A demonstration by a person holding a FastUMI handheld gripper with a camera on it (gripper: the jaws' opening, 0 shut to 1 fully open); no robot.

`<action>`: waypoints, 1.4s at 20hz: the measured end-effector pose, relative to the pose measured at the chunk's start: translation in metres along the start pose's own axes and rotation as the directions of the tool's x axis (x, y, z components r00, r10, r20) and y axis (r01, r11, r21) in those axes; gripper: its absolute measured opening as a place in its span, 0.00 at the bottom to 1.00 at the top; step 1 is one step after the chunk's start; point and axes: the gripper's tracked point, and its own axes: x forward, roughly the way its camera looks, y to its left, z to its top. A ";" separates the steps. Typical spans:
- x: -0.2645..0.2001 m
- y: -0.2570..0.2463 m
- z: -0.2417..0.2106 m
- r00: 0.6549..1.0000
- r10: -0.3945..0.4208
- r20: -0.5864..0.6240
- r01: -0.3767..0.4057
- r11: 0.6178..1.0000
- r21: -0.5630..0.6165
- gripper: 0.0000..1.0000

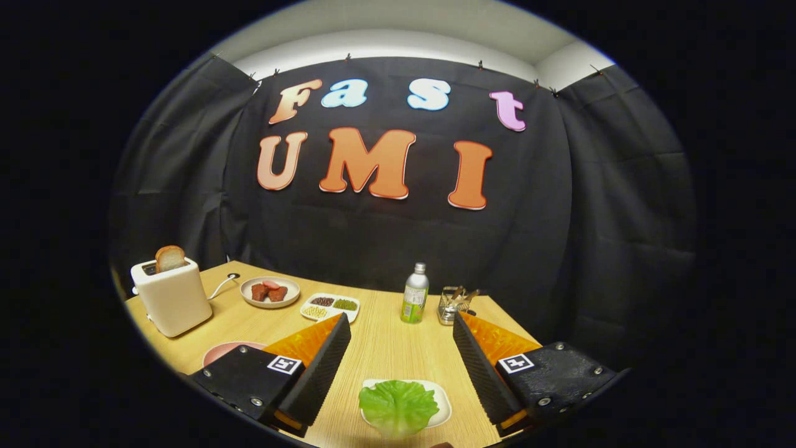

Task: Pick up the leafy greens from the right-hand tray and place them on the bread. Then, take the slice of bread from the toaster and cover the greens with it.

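So from the gripper view, the gripper [402, 330] has its fingers spread wide apart with nothing between them, hanging above a light wooden table [385, 348]. The lettuce leaf [398, 407] (bright green, a bit curled) sits on a small white tray [443, 398] right down in the gap between the two fingers, close to the camera, and neither finger touches it.

Off past the left finger there's a cream toaster [174, 298] near the table's left edge, with a slice of bread [170, 257] sticking up out of one slot. Its cord runs toward the back of the table. Just beside the left finger you can catch the rim of a pink plate [227, 350]; the finger hides most of it, so I can't tell what's on it.

Further back, beyond the fingers: a round plate with pieces of red meat [270, 292], then a white divided dish [329, 307] holding little portions of beans or grains in different colours. To the right of that stands a small bottle [415, 302] with a green label and a silver cap, upright, and just beside it a clear holder with some sticks or utensils [455, 303] poking out.
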 end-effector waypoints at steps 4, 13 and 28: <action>0.008 0.017 -0.033 0.984 0.090 -0.153 -0.086 0.996 0.030 0.99; 0.020 0.034 -0.103 0.874 0.194 -0.446 -0.161 0.981 0.110 0.99; 0.034 0.019 -0.175 0.696 0.167 -0.699 -0.153 0.985 0.084 0.95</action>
